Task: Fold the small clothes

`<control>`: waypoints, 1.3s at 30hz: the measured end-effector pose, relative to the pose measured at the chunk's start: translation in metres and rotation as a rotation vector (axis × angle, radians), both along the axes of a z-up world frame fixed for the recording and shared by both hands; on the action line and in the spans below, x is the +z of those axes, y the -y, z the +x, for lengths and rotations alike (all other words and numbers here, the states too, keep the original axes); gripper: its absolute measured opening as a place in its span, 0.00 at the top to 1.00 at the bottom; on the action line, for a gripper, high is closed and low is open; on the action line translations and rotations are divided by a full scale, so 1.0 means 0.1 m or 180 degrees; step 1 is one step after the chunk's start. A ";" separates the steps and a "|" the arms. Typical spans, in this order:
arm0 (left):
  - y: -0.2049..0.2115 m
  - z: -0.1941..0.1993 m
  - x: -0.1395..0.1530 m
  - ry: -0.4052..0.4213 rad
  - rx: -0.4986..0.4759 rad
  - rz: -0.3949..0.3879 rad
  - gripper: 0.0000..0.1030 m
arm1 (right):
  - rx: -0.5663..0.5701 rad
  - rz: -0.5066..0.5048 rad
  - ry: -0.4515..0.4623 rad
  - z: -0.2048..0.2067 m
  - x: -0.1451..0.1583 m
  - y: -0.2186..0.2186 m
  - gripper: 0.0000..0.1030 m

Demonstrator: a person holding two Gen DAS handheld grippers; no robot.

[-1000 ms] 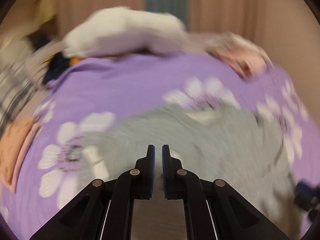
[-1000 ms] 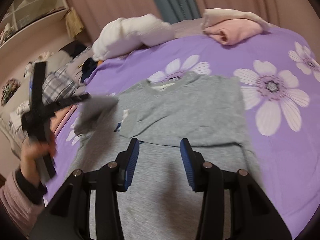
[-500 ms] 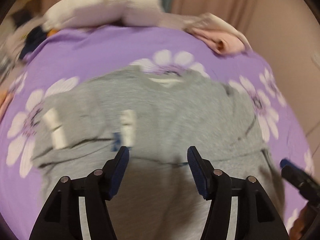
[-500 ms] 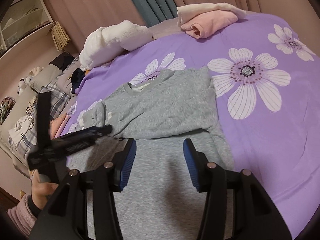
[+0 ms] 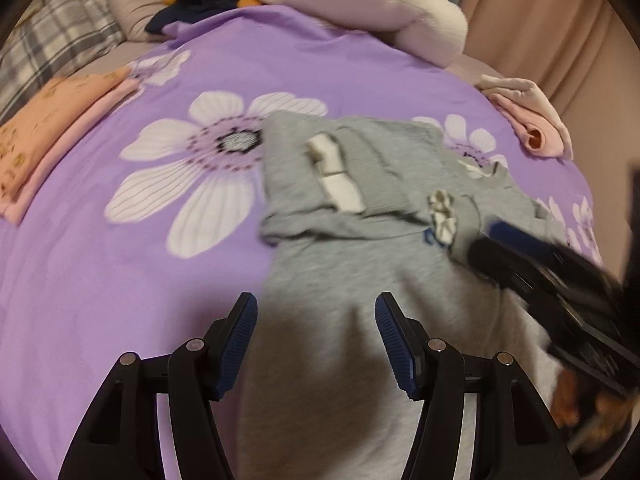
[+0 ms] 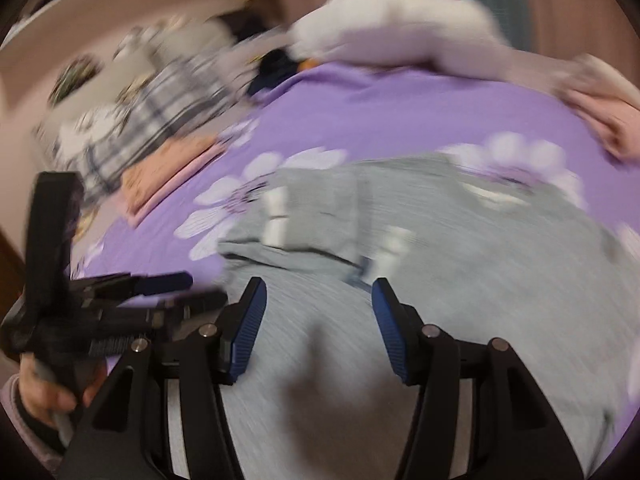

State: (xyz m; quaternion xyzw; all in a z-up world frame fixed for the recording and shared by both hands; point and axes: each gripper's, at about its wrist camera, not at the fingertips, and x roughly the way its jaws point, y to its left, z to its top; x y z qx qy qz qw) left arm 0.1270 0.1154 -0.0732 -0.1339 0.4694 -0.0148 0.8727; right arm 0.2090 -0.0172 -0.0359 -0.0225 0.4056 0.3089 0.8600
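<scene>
Grey sweatshirt (image 5: 360, 264), top part folded, lies on bed w/ purple flowered sheet (image 5: 132, 272). Left claw (image 5: 316, 340) apart, empty, over its hem. Right claw (image 6: 318, 326) opening, nothing between, above fabric.

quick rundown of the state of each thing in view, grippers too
grey sweatshirt: flat on the bedspread, left sleeve folded in over the chest
left gripper: open, nothing held
right gripper: jaws opening, nothing held
orange and pink clothes: folded, stacked
pink garment: folded, at the far edge
purple floral bedspread: spread out
</scene>
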 end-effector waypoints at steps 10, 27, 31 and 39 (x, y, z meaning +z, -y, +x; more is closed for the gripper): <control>-0.11 -0.01 -0.12 -0.0041 -0.0112 -0.0076 0.41 | 0.0026 -0.0652 -0.0106 0.62 -0.37 -0.68 0.78; 0.09 0.08 -0.13 -0.0043 -0.0303 0.0019 0.41 | -0.1510 0.2379 -0.1256 0.49 -0.47 1.29 0.44; 0.10 0.07 -0.13 -0.0051 -0.0315 0.0042 0.41 | -0.1584 0.2364 -0.1307 0.49 -0.47 1.28 0.43; 0.07 0.06 -0.18 -0.0120 -0.0282 0.0033 0.41 | -0.1681 0.1576 -0.1340 0.73 -0.55 1.07 0.67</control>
